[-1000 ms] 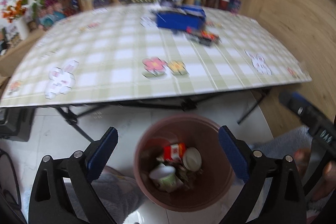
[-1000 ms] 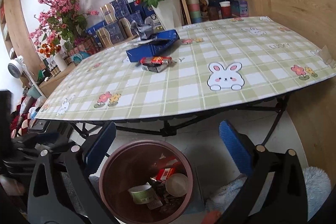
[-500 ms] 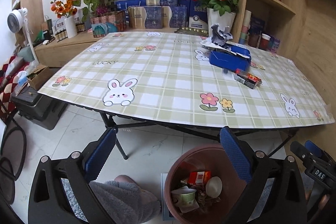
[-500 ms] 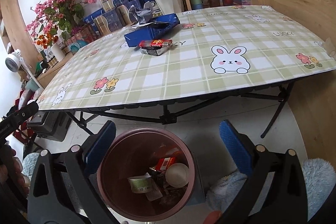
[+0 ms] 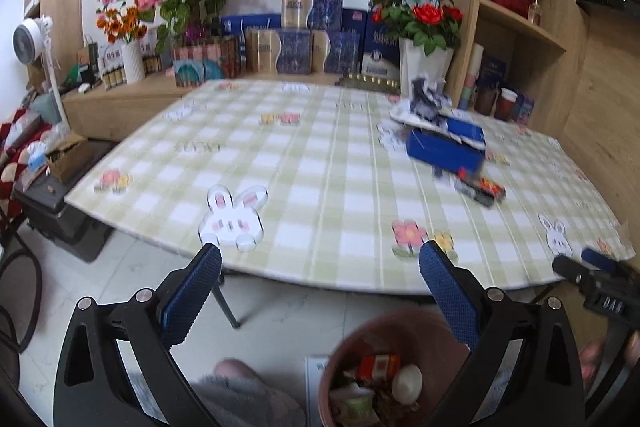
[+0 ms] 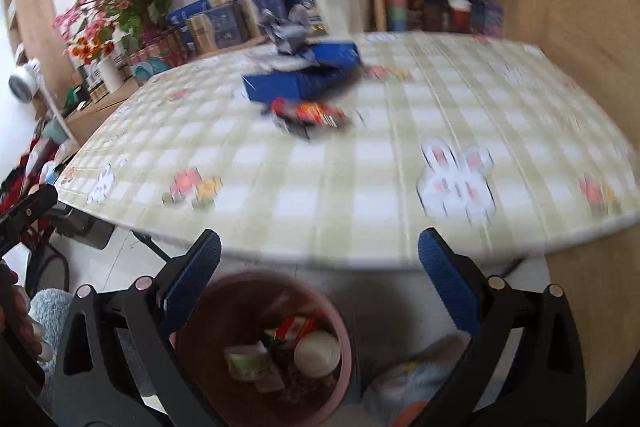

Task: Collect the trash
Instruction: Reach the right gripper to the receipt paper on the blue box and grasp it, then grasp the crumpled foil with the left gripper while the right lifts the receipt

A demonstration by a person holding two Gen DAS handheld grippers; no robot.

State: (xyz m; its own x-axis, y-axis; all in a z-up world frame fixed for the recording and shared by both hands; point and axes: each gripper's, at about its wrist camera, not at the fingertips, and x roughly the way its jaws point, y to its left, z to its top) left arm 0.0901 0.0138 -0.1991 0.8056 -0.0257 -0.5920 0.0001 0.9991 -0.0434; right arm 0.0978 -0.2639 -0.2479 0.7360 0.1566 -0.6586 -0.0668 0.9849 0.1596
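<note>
A low folding table under a green-and-white checked cloth (image 5: 320, 163) carries the remaining trash: a flattened blue cardboard box (image 6: 300, 81) topped with crumpled grey paper (image 6: 286, 29), and just beside it a red-and-black snack wrapper (image 6: 310, 115). On the floor below the table's near edge, the round brown plastic bin (image 6: 264, 351) already holds cups and packets. Left gripper (image 5: 320, 291) and right gripper (image 6: 319, 275) both hang spread and empty. A hasty reach risks pushing the thin wrapper away; the box crowds it from behind.
</note>
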